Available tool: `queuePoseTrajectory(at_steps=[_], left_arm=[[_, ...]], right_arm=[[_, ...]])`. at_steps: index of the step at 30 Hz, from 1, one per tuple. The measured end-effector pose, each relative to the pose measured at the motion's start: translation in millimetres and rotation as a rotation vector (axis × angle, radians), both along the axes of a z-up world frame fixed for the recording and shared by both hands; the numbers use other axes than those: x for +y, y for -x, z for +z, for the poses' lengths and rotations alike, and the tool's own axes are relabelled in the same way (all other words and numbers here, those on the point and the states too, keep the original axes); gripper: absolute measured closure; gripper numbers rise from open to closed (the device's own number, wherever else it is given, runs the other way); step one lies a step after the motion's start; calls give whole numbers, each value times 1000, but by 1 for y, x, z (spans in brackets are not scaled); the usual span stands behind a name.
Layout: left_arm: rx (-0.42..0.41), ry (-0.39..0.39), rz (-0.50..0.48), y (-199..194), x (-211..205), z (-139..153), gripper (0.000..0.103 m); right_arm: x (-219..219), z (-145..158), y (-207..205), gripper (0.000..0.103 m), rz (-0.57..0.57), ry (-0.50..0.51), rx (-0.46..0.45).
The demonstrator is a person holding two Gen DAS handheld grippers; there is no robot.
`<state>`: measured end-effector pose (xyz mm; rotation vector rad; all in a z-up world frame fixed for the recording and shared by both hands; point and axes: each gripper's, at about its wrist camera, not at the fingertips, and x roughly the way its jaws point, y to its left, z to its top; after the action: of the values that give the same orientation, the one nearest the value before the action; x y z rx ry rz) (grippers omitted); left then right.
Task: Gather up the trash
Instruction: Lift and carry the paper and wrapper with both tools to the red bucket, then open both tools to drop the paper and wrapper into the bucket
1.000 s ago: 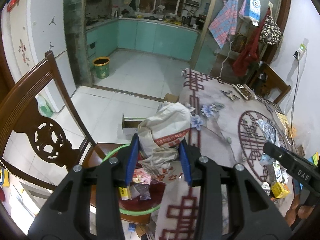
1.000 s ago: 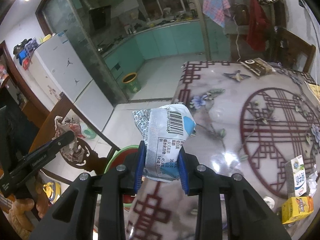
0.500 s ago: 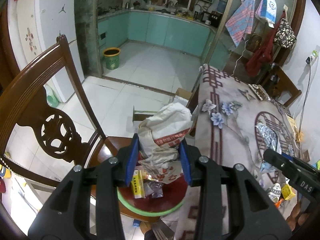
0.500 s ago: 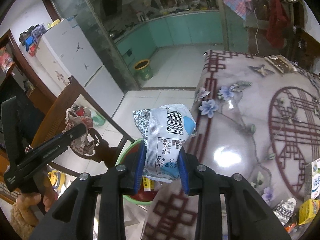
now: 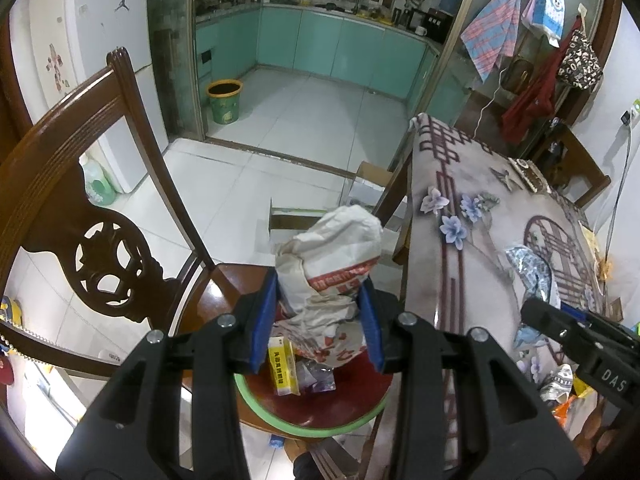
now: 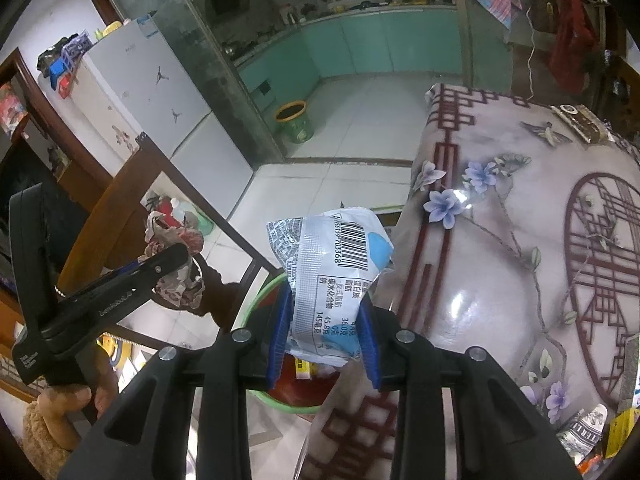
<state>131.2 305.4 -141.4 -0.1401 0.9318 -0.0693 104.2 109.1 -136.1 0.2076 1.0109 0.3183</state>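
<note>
My left gripper (image 5: 318, 322) is shut on a crumpled white paper bag with red print (image 5: 332, 260) and holds it over a red basin with a green rim (image 5: 320, 420) on a wooden chair seat. The basin holds a yellow box (image 5: 283, 368) and wrappers. My right gripper (image 6: 324, 332) is shut on a silver and blue snack wrapper with a barcode (image 6: 336, 268), above the table's left edge and the basin (image 6: 256, 300). The left gripper with its paper bag shows at the left of the right wrist view (image 6: 176, 264). The right gripper shows at the lower right of the left wrist view (image 5: 560, 328).
A carved wooden chair back (image 5: 80, 216) rises at the left. The table with a flowered cloth (image 5: 480, 220) is at the right, with more wrappers and a yellow box (image 6: 616, 432) at its near end. A cardboard box (image 5: 288, 220) lies on the floor. A green bin (image 5: 224, 102) stands far off.
Both grippers have moved left, away from the table and over the chair. The basin has come further into view under them. Both still hold their trash.
</note>
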Motion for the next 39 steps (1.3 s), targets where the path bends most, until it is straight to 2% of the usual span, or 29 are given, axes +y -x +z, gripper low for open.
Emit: queuePoseTrajectory(at_steps=[9,11,16,18,19,20,21,23,24,30,39], left_arm=[[58,2,9,-14,6,-22,66],[66,3,12,-17,7,-25,66],[82,5,19,-23,8,-31,66],[87,6,20,-25,9,-32,66],[88,7,23,-26,9,-32,64],[87,8,26,-27,10,-33,61],[86,11,29,-27,10,-33,59],[83,14,34,-27,10,-32,47],[82,17,35,-27,10,-31,46],[65,23,23,-17,4,-22,43],[18,14,-7,14,-18,-2,40]], right_arm=[[30,-45,-12,70,98,24,138],[36,-52,-14,62,119,26,159],[43,-60,-16,58,146,27,178],[42,-62,-17,41,139,27,187],[42,-63,-18,27,133,24,191],[39,-63,-19,24,119,18,192],[37,-62,-20,24,111,10,190],[34,-60,-21,24,98,13,185],[31,-59,-22,24,89,17,181],[8,-41,-19,24,23,12,130],[-24,-19,8,23,-41,11,75]])
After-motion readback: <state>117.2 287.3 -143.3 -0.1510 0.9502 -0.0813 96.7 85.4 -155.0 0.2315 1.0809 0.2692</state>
